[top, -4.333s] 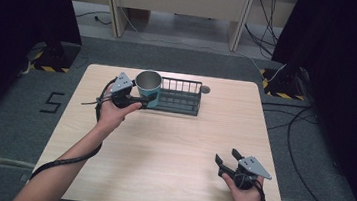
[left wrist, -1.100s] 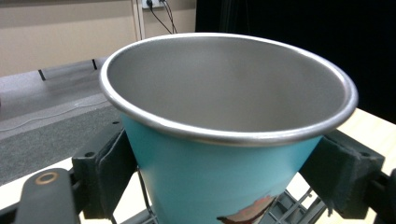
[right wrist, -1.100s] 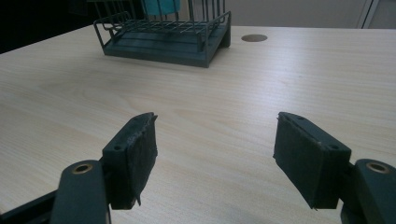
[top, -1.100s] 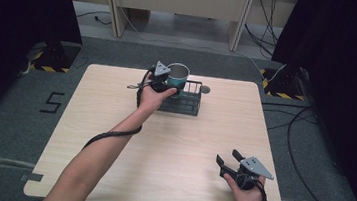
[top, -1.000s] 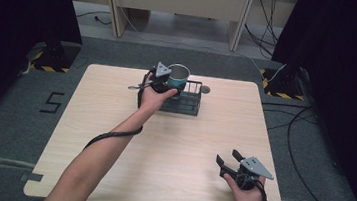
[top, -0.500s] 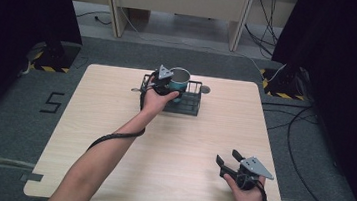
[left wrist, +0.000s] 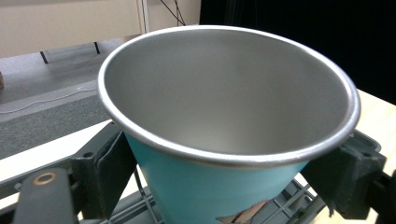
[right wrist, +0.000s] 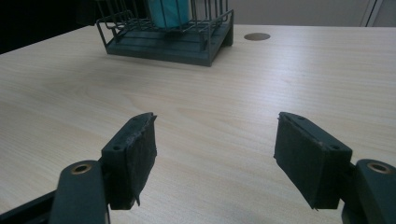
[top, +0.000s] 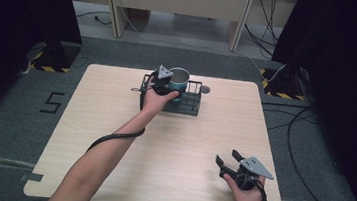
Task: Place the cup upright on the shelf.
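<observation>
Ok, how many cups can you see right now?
1. A teal cup with a steel-grey inside sits in the dark wire rack at the table's far edge, clamped by the left gripper. The rack's bars and the hand could hide another.

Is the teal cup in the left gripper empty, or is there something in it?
Empty as far as visible: the teal cup shows bare steel walls inside, with nothing against them. Its very bottom lies below the near rim.

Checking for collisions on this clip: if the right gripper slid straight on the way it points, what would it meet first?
Bare table first, then likely the dark wire rack holding the teal cup; the right gripper is open, and how far off the rack is remains unclear.
</observation>
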